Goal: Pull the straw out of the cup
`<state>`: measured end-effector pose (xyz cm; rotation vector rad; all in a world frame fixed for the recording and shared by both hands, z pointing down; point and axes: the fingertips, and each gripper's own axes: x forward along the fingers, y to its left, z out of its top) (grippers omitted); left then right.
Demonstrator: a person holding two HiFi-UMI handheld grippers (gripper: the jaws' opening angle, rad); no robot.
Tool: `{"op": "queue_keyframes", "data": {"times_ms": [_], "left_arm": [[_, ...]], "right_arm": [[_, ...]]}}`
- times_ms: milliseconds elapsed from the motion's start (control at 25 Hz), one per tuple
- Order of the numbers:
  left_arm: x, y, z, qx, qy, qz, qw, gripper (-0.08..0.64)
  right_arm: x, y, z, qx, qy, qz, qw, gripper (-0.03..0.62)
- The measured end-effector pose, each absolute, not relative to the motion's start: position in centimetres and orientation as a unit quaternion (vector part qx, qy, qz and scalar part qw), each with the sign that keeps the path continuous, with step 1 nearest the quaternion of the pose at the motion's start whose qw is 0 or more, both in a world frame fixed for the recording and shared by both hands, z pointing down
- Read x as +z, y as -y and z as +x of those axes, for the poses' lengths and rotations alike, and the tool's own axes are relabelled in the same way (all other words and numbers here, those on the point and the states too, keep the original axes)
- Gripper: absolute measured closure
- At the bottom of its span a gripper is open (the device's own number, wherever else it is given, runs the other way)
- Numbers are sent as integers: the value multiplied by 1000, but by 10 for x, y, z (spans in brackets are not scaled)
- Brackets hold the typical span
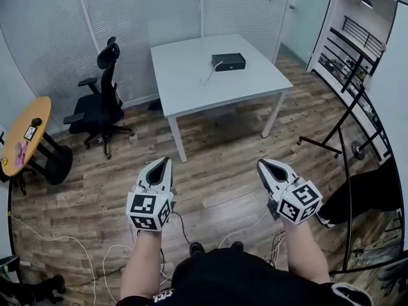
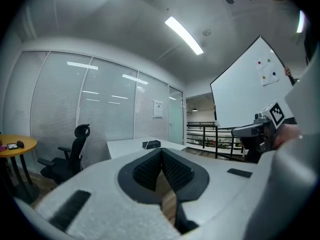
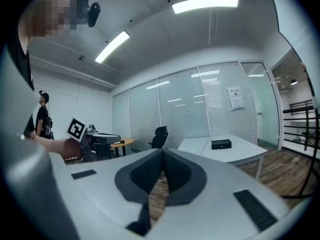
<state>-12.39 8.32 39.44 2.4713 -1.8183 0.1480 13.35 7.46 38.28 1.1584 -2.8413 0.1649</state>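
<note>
Closest in, the person's dark top (image 1: 236,279) fills the bottom of the head view, and two bare forearms reach forward from it; the left forearm (image 1: 141,260) carries the left gripper (image 1: 164,162) and the right forearm (image 1: 306,250) the right gripper (image 1: 262,163), both held out nearly level above the floor and well apart from each other; each gripper's own view shows its jaws pressed together at the tips with nothing pinched between the dark ribbed pads, only floor showing through the gap behind them; below them lies the wooden floor (image 1: 223,177), with thin cables (image 1: 95,250) trailing across it near the person's feet; further off stands a white table (image 1: 185,75) on white legs, bearing a black box (image 1: 228,61) with a thin white cord-like thing (image 1: 207,78) just beside it; to the left of the table is a black office chair (image 1: 102,101), and nearer the left edge a round yellow table (image 1: 25,132) with small items on top; at the right stands a black stand (image 1: 338,132) holding a whiteboard (image 2: 250,79); behind everything runs a glass wall with closed blinds (image 1: 140,11); the straw and the cup cannot be made out in any view.
</note>
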Motion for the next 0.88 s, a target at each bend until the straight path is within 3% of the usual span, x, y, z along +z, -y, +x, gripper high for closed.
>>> {"op": "queue_keyframes", "data": {"times_ms": [400,880], "left_arm": [[411,-103,-185,38,595,802,50,549],[431,-89,-205,49,580,810,66,549]], "right_arm": [[388,-98,85,64,923,378,36,588],[411,-84,62,96,922,373,46,587]]}}
